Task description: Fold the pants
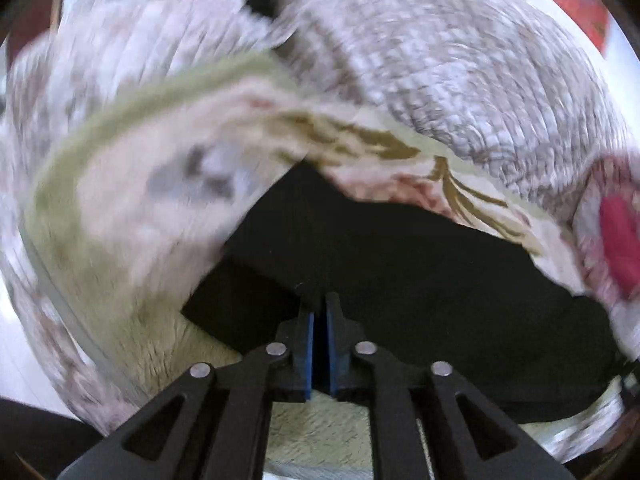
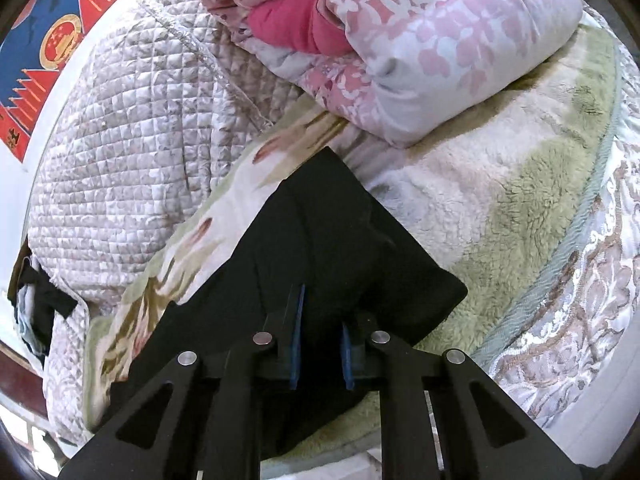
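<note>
Two claws over black pants (image 2: 320,240) | left claw (image 1: 320,312) nearly closed, nothing visibly gripped | right claw (image 2: 322,312) parted, empty | risk: fold dragged askew on fleecy bed (image 2: 500,220)

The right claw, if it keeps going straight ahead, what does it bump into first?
Most likely the black pants, which lie right ahead of the right claw on the fuzzy blanket. Depth is hard to judge here.
</note>
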`<state>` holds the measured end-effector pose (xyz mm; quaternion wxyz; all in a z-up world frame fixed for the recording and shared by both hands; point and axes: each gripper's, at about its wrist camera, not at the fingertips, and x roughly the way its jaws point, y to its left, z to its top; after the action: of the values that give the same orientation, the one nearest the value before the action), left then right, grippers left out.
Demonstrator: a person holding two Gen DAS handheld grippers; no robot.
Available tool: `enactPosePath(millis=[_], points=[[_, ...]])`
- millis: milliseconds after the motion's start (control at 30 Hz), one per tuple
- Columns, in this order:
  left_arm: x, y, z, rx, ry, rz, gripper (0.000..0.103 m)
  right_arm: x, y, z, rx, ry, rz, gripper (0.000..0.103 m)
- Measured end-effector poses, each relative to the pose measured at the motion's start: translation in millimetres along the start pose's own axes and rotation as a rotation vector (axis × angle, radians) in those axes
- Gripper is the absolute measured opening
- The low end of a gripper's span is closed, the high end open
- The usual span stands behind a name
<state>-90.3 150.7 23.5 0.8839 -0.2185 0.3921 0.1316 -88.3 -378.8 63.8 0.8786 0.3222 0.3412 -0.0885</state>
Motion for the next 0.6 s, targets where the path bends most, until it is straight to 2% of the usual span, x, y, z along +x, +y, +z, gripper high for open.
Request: enactPosePath(millis=[167, 333, 400, 433, 533, 600], points=[[11, 19, 8, -0.107, 0.005, -0.018, 0.024, 3, -2, 0, -0.009, 0.016, -0.008, 0.015], [20, 18, 10, -0.100, 0.000, -0.015, 0.024, 7, -5, 0, -0.006, 0.028, -0.008, 0.015], [22, 9, 11, -0.051, -0.008, 0.015, 0.007, 9, -2, 1, -0.019, 0.032, 0.000, 0.015], [22, 6, 11, -0.030, -0.010, 0.027, 0.004, 8, -1, 2, -0.023, 0.031, 0.006, 0.012], [3, 3, 15, -0.006, -0.066, 0.026, 0.004, -8, -3, 8, -0.004, 0.017, 0.068, 0.009], [-11, -2, 16, 0.041, -0.116, 0.029, 0.004, -16, -3, 10, -0.004, 0.004, 0.074, 0.009]])
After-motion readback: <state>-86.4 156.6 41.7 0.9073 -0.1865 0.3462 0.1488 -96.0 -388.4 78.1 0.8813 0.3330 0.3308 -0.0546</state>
